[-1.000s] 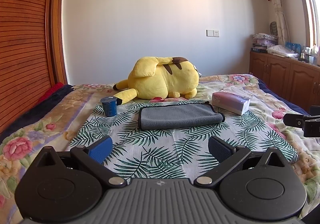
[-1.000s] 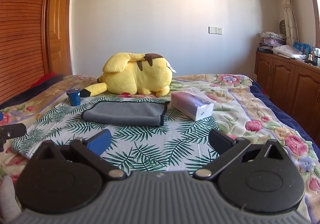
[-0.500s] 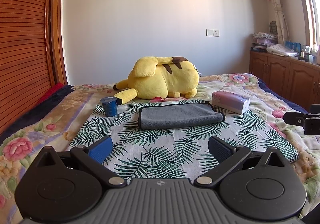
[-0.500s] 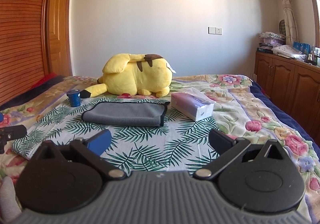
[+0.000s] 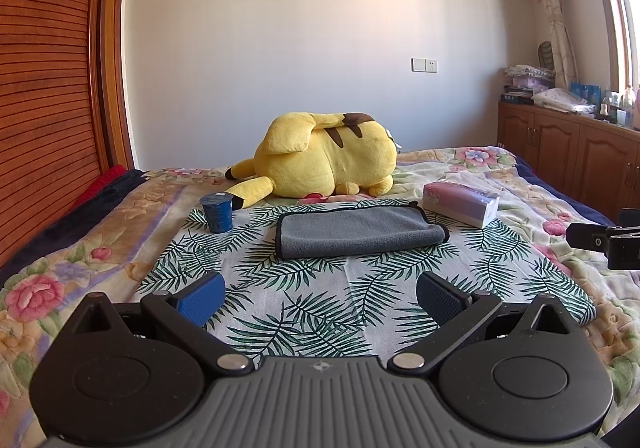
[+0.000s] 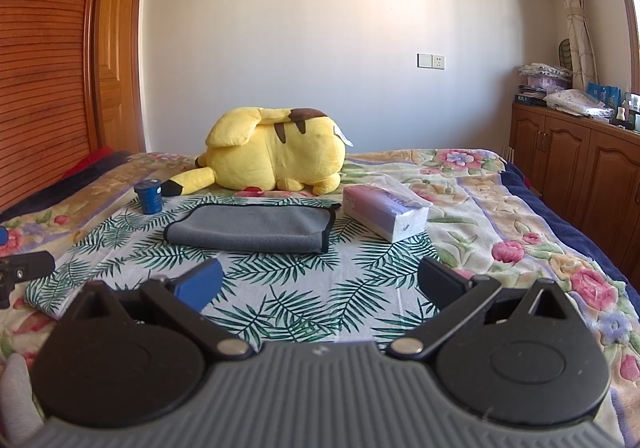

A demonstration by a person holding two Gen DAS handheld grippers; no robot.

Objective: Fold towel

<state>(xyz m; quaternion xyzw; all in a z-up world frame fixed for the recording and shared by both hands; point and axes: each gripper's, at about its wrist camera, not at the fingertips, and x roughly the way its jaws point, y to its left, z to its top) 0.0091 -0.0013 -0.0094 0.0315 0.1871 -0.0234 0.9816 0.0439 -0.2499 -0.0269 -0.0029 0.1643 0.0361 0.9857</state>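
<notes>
One grey towel, folded flat, soft-napped and dark-edged, on leaf-print cloth spread over floral bed. Behind towel: yellow plush toy. Beside towel's ends: blue cup, rectangular tissue pack. Left gripper and right gripper short of towel, apart from it, jaws spread wide, holding nothing.
</notes>
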